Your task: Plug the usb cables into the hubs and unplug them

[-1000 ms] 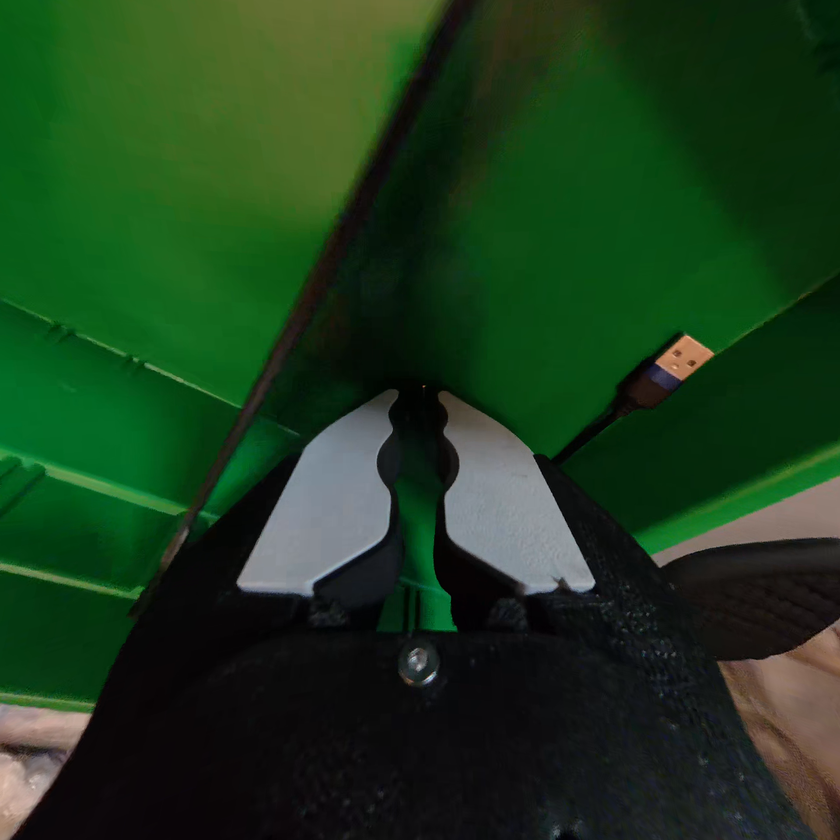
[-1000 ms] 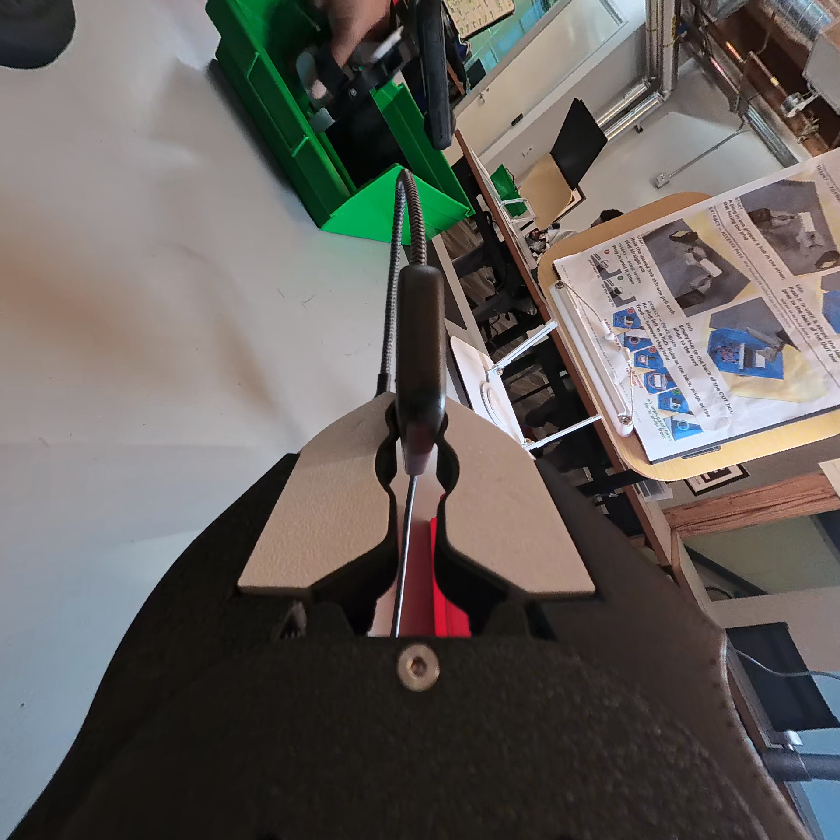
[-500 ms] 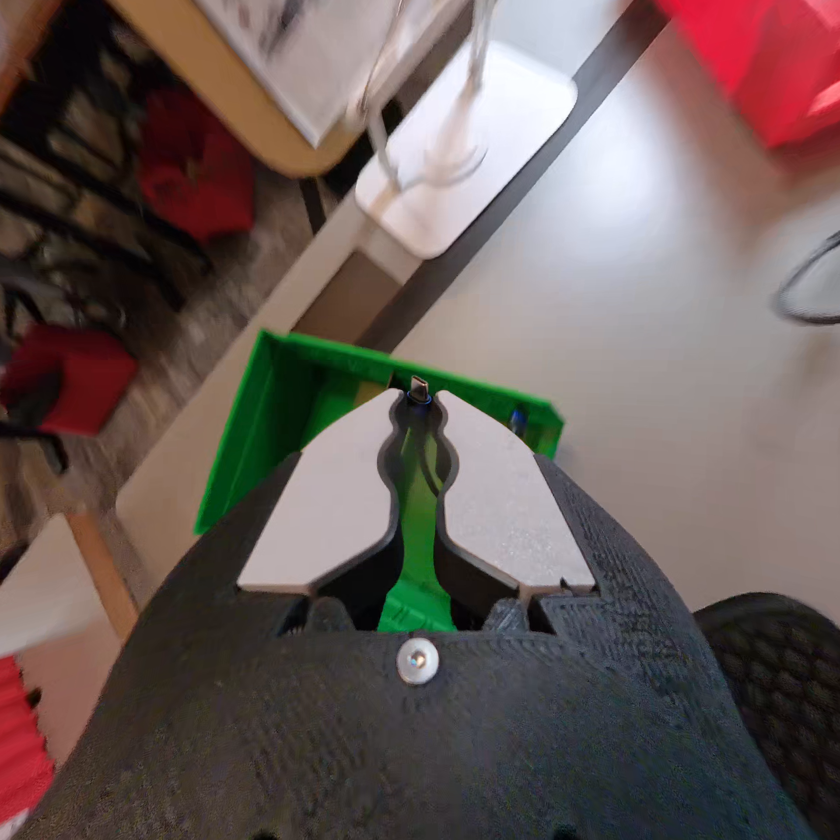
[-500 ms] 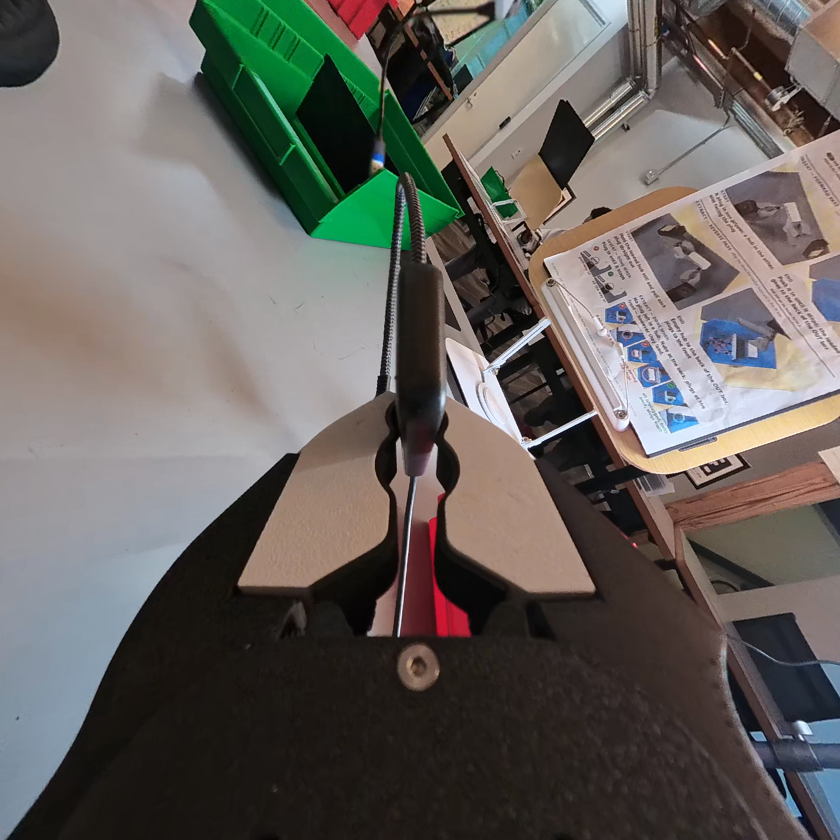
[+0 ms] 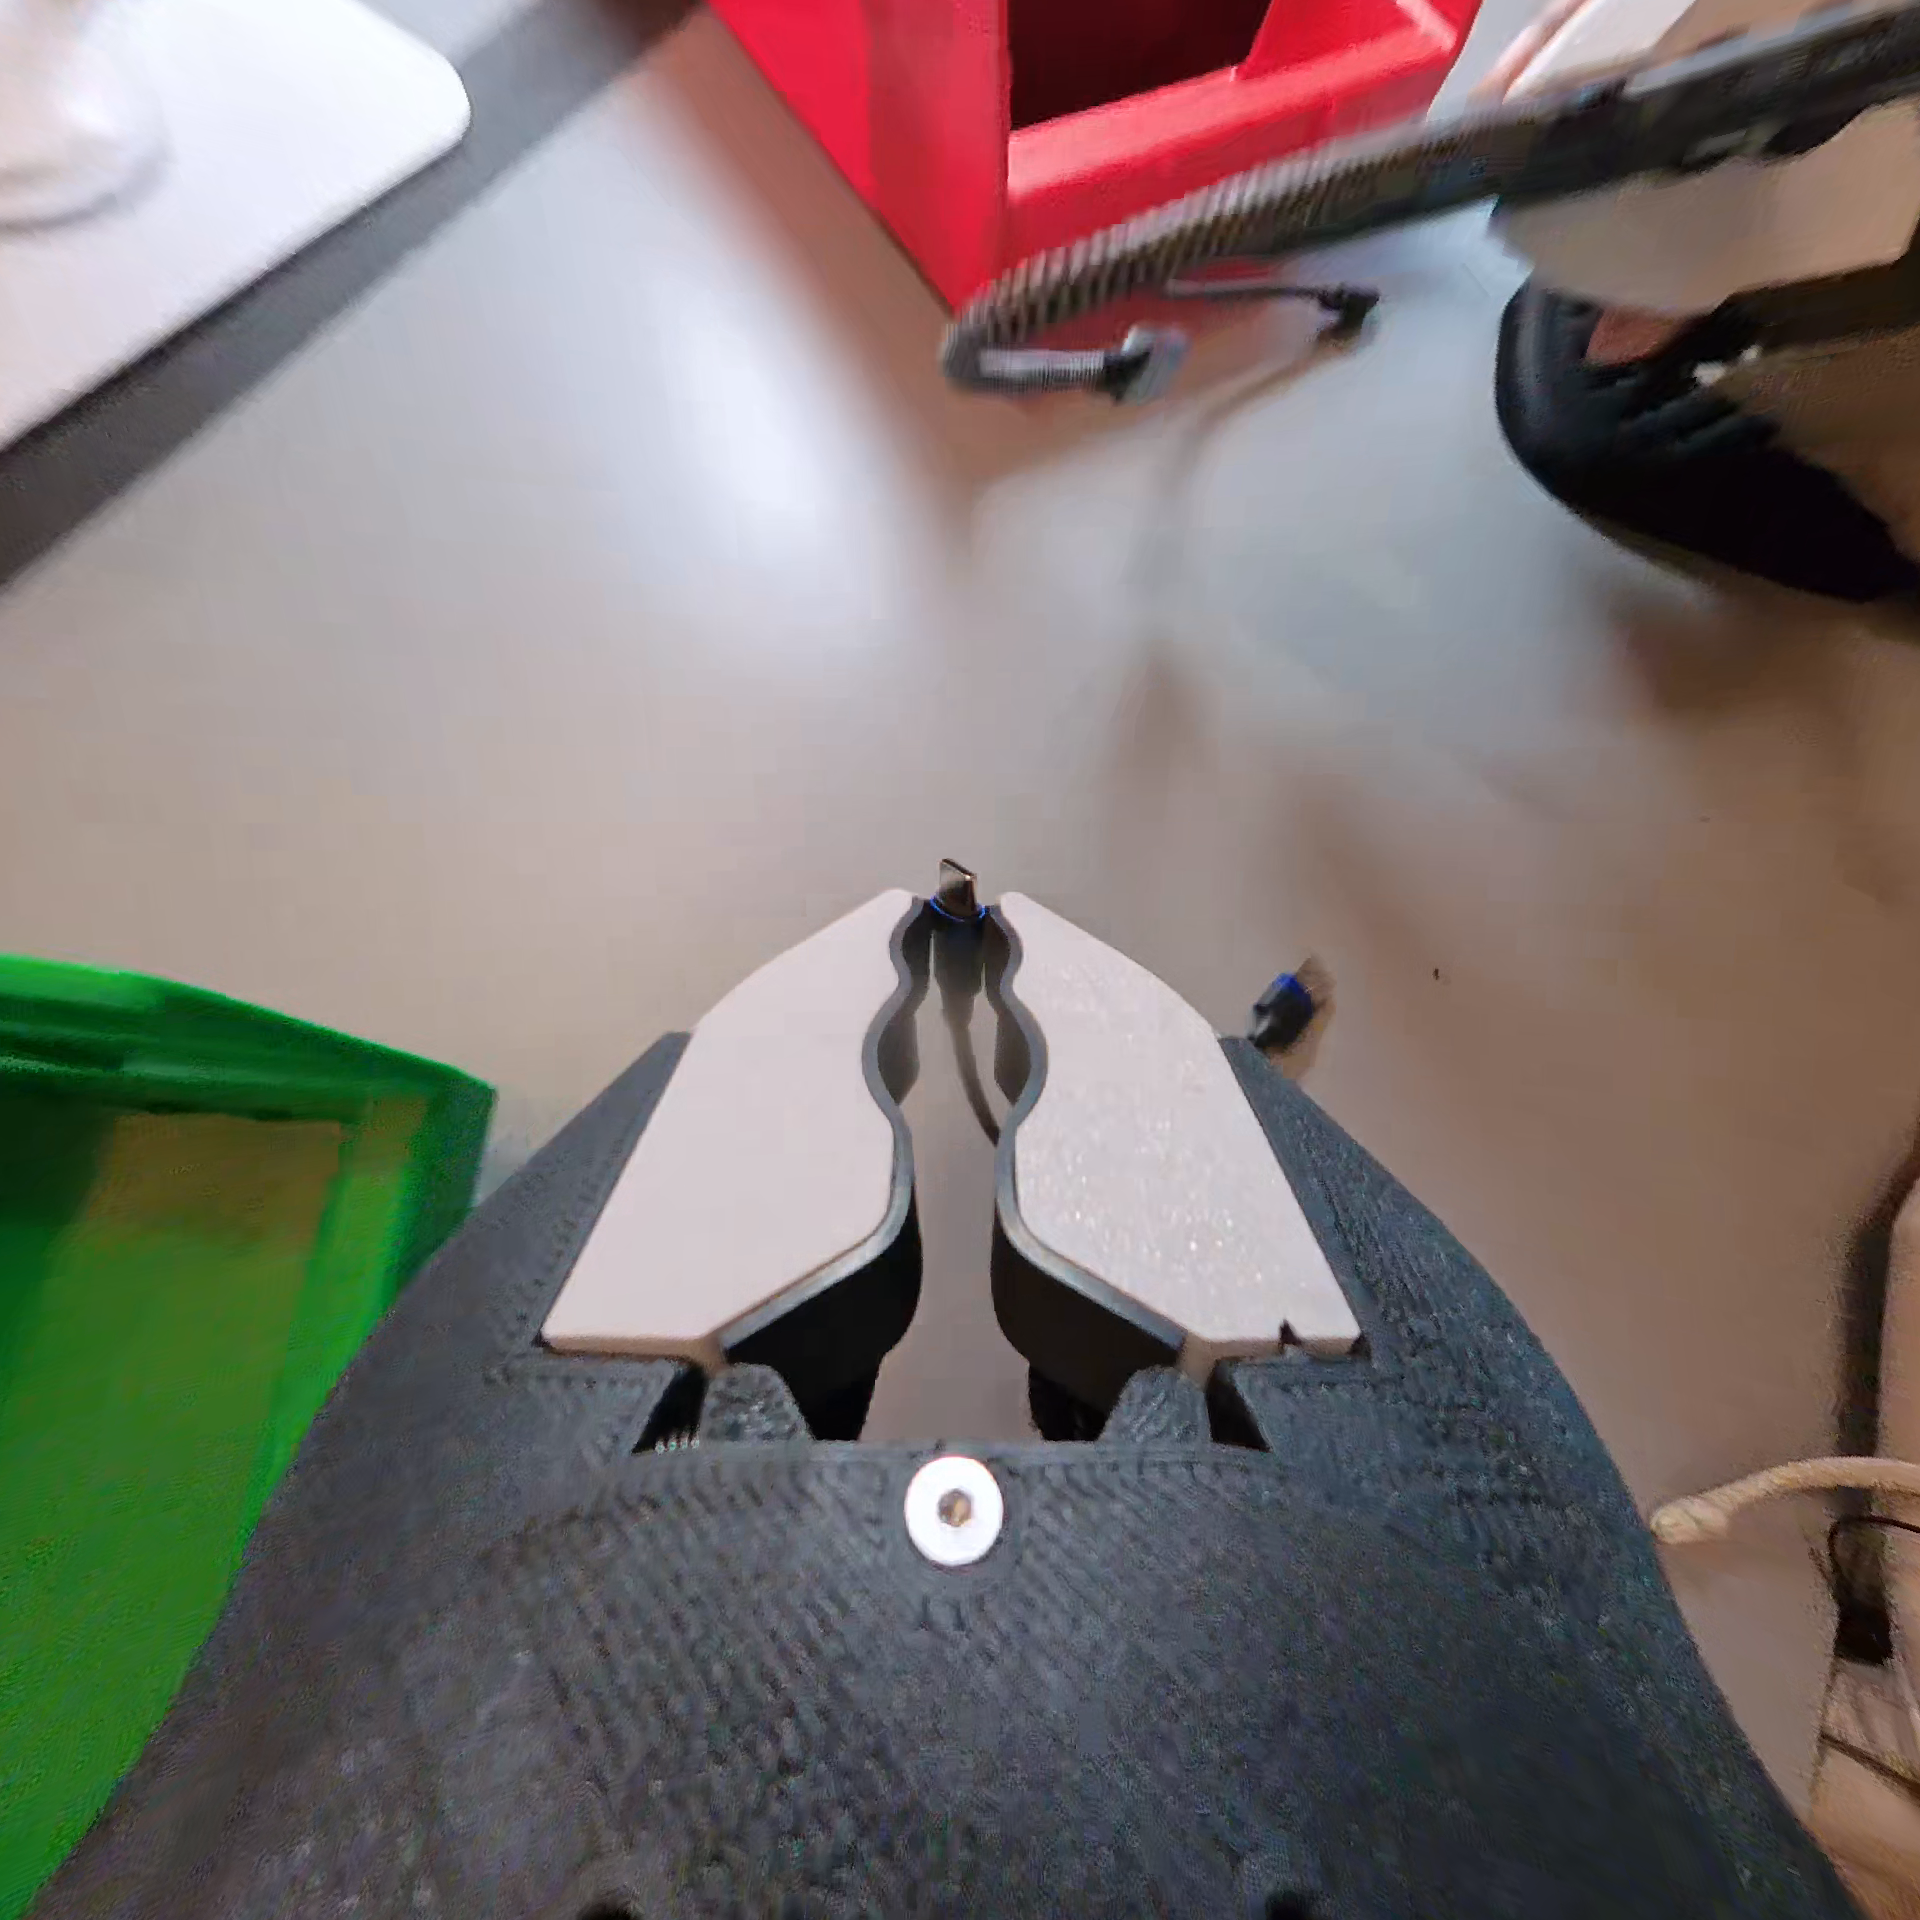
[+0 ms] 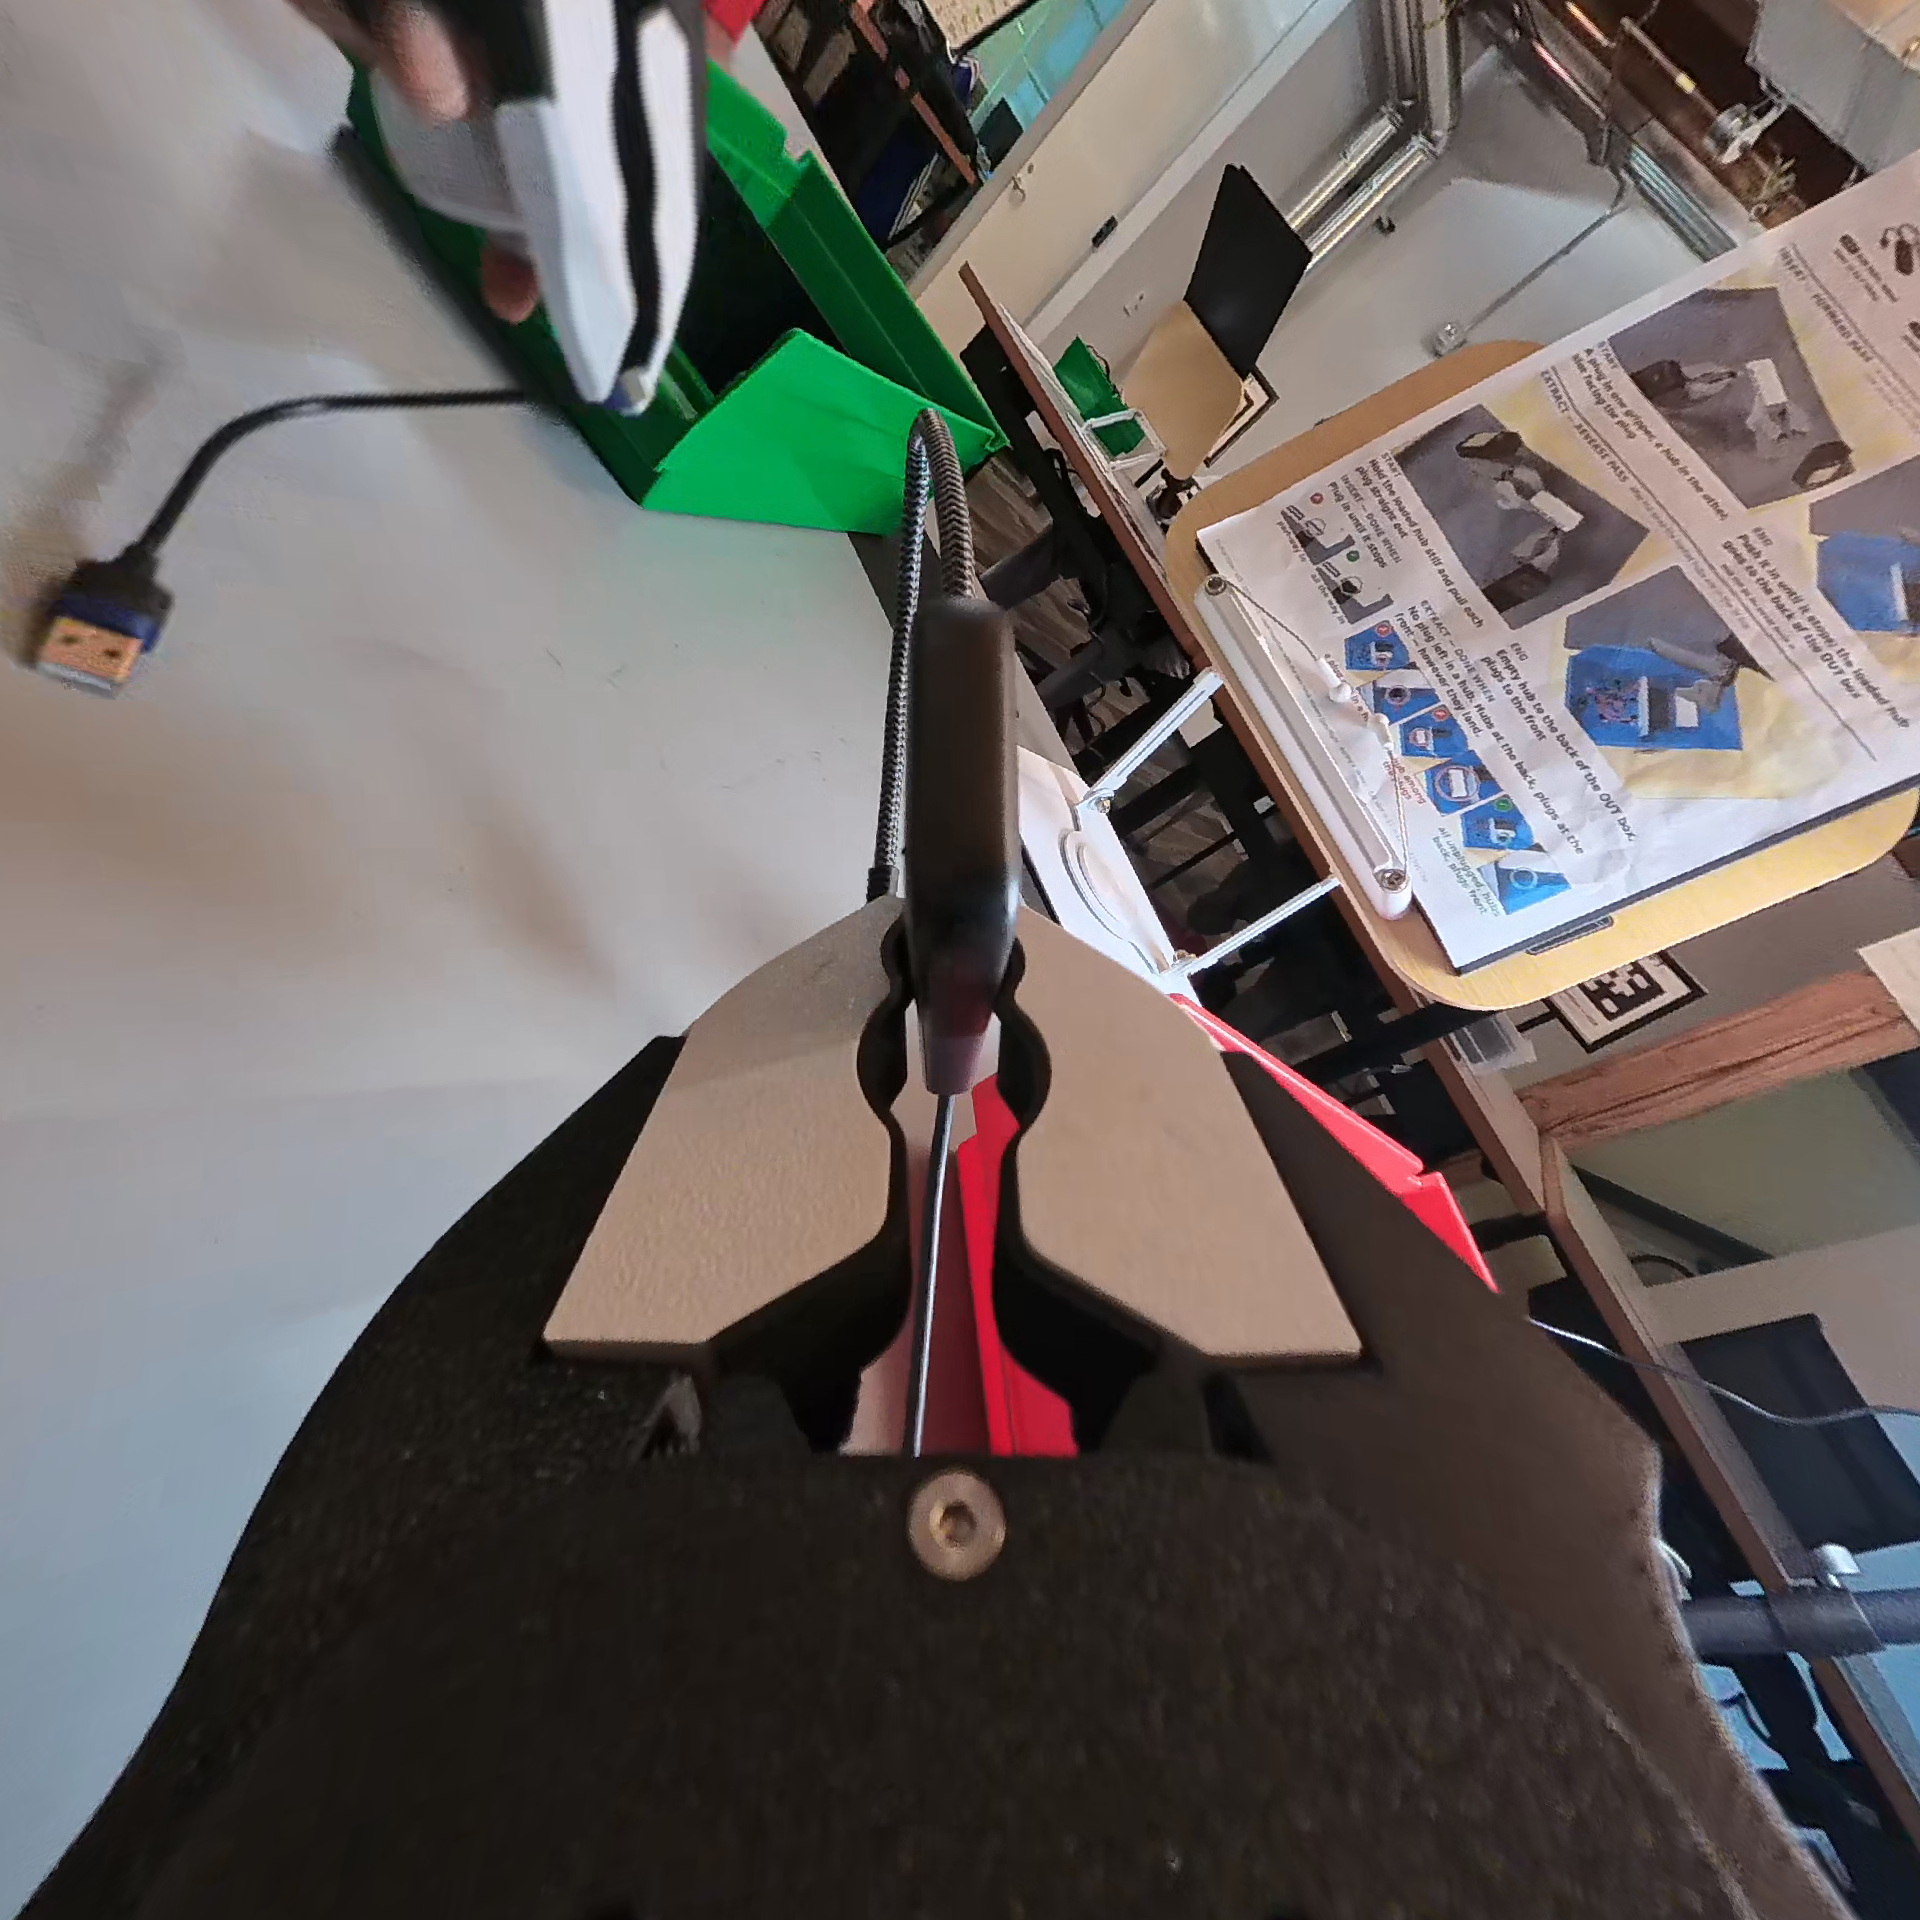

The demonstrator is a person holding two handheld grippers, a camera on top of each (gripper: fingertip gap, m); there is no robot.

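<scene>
My left gripper [image 5: 958,904] is shut on the small metal-tipped plug [image 5: 958,881] of a thin black USB cable, held above the table. The cable's other end, a blue-collared USB-A plug [image 5: 1288,995], hangs beside my right finger; in the right wrist view it trails low over the table [image 6: 99,636]. My right gripper [image 6: 956,935] is shut on a slim black hub [image 6: 961,790] with a braided grey cable [image 6: 914,582]. In the left wrist view the hub [image 5: 1714,114] and braided cable [image 5: 1195,229] are blurred at upper right. The left gripper [image 6: 618,374] appears at upper left.
A green bin [image 5: 156,1195] sits to my left and also appears in the right wrist view [image 6: 810,416]. A red bin [image 5: 1091,125] stands ahead. A white stand base [image 5: 208,156] is at the table's edge. A board with an instruction sheet [image 6: 1610,644] stands off the table.
My left gripper has lifted out of the green bin with the plug and swung over the table toward the red bin and right gripper. The right gripper stays shut on the hub.
</scene>
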